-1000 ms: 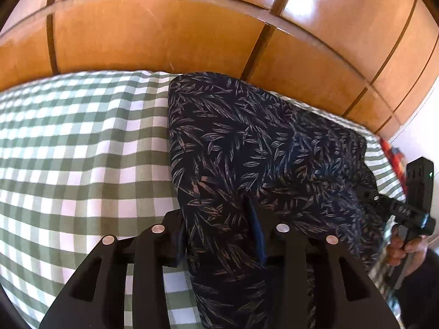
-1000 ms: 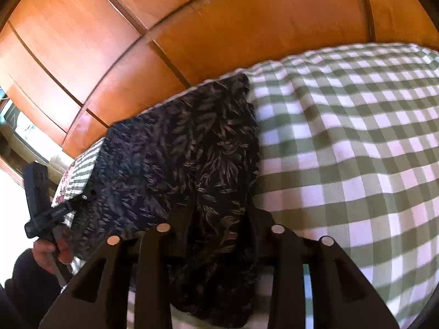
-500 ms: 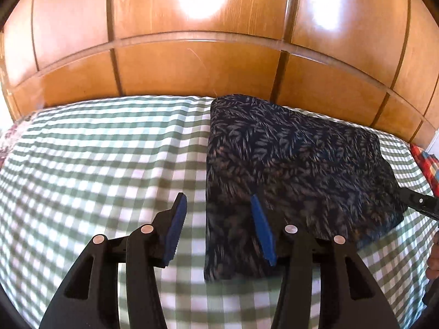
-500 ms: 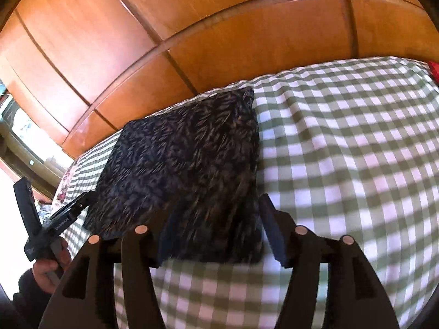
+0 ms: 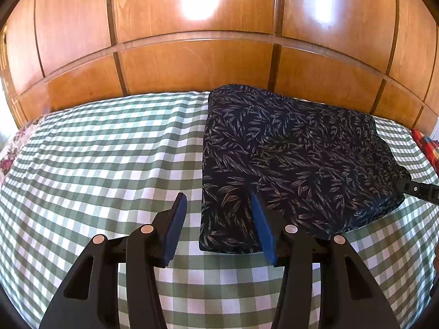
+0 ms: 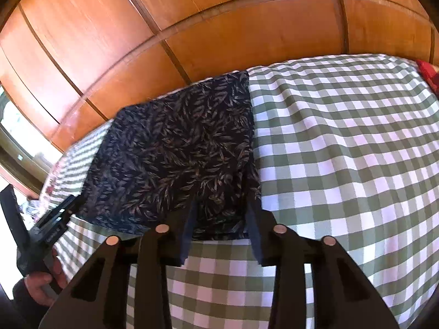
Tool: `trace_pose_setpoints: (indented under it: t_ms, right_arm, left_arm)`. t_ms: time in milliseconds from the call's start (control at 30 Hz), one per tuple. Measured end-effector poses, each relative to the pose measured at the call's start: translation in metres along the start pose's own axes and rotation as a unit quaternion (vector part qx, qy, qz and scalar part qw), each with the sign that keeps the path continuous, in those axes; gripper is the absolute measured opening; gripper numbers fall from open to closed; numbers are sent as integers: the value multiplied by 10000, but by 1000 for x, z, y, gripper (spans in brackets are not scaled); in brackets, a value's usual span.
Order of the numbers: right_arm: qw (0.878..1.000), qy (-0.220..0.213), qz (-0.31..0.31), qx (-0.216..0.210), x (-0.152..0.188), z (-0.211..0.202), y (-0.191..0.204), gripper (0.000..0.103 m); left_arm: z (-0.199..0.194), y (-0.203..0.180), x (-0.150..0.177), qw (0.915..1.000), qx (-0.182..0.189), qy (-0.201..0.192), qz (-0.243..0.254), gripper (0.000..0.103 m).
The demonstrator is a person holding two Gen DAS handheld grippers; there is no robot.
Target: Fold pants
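The dark navy leaf-print pants (image 5: pixel 288 161) lie folded into a flat rectangle on the green-and-white checked bedspread (image 5: pixel 96 164). My left gripper (image 5: pixel 218 200) is open and empty, just above the near left corner of the fold. In the right wrist view the pants (image 6: pixel 175 159) lie ahead and to the left; my right gripper (image 6: pixel 222 211) is open and empty over the fold's near right corner. The right gripper's tip (image 5: pixel 417 189) shows at the pants' right edge, and the left gripper (image 6: pixel 55 224) shows at the fold's left edge.
A glossy wooden panelled headboard (image 5: pixel 192 63) rises right behind the bed. A red patterned cloth (image 5: pixel 425 148) lies at the far right edge, and a floral fabric (image 5: pixel 11 153) at the left. The checked bedspread (image 6: pixel 343 150) stretches out to the right of the pants.
Both grippers opened and let go of the pants, which dropped flat as a folded rectangle. Both grippers pulled back toward me and rose slightly.
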State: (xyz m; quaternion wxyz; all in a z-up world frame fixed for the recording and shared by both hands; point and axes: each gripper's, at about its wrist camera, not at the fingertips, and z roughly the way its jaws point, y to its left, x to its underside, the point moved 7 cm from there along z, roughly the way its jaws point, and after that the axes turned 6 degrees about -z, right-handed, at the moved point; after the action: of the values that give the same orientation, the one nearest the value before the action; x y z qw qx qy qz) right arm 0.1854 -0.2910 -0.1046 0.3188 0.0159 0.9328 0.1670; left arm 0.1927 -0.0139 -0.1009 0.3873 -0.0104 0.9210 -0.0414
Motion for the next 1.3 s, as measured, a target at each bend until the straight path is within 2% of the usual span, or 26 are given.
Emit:
trace_pose_setpoints:
  t_ms: [167,300,633,667,700,733,867,933,1000,1100,1300]
  right_arm:
    - [9993,41,-79,361,1,11,-3,26]
    - [9990,-15,-49,443,4,24,-11,25]
    - [9968,-161,-28,785,6,19,-5,27]
    - [9966,-150,4,807,6,19,-5,30]
    - [9958,-120,62,901,6,17,-7,43]
    - [9946,-86,127,1022,5,15,-9,49]
    - [9933,-146,25,1142,4,1,-4,51]
    - [9915,-217,-111,1276,6,-8,3,55]
    - [9903,-283,-210,1347,10,-17,10,61]
    - [9877,-471,-351,1450,16,-34,21,68]
    - [9829,-753,-787,1487,34,-57,60,87]
  left_arm:
    - [8,-2,4,9999,-17,104,106,48]
    - [19,-1,9,9998,7,213,52,50]
    - [16,1,8,9999,-108,54,18,51]
    - [13,3,7,9999,-80,33,-52,54]
    - [9,6,6,9999,-94,1,-142,59]
    - [5,8,6,9997,-74,-20,-219,61]
    - [-10,11,8,9995,-4,-85,-315,64]
    - [-19,10,12,9995,57,-109,-304,66]
    - [-28,10,16,9993,99,-127,-327,74]
    - [-45,10,23,9990,94,-236,-356,80]
    - [-72,11,38,9984,144,-281,-478,87]
